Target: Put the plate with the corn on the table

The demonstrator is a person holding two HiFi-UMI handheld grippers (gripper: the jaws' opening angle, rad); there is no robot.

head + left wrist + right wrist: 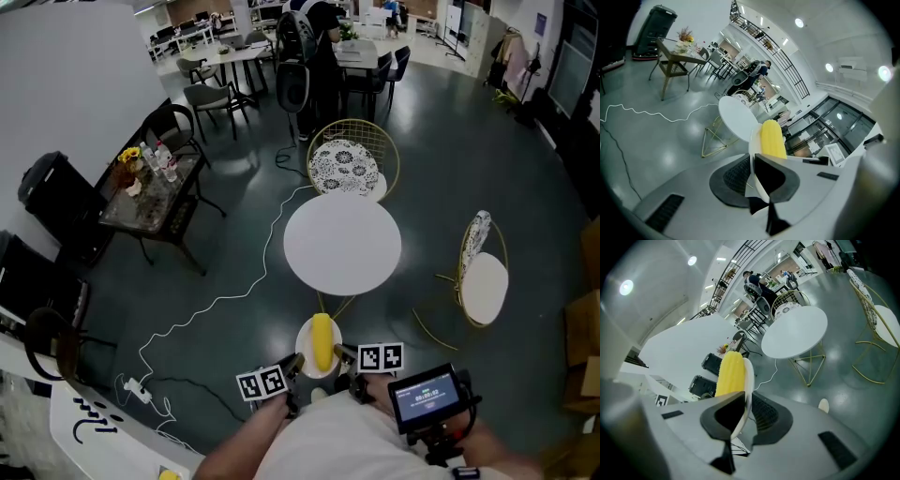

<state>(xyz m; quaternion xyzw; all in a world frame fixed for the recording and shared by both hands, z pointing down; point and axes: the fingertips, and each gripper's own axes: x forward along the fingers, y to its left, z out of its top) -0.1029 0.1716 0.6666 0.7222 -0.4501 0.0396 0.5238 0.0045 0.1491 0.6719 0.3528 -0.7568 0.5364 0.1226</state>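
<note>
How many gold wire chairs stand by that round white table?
2. One gold wire chair stands just beyond the round white table, with a patterned cushion on it; the other stands off to its right. Any others may be out of view.

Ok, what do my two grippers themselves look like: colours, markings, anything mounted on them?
Both the left gripper and right gripper have smooth light grey bodies with black jaws faced in ribbed dark pads. Each carries a white cube printed with black square markers. A black unit with a lit screen sits beside the right one.
</note>
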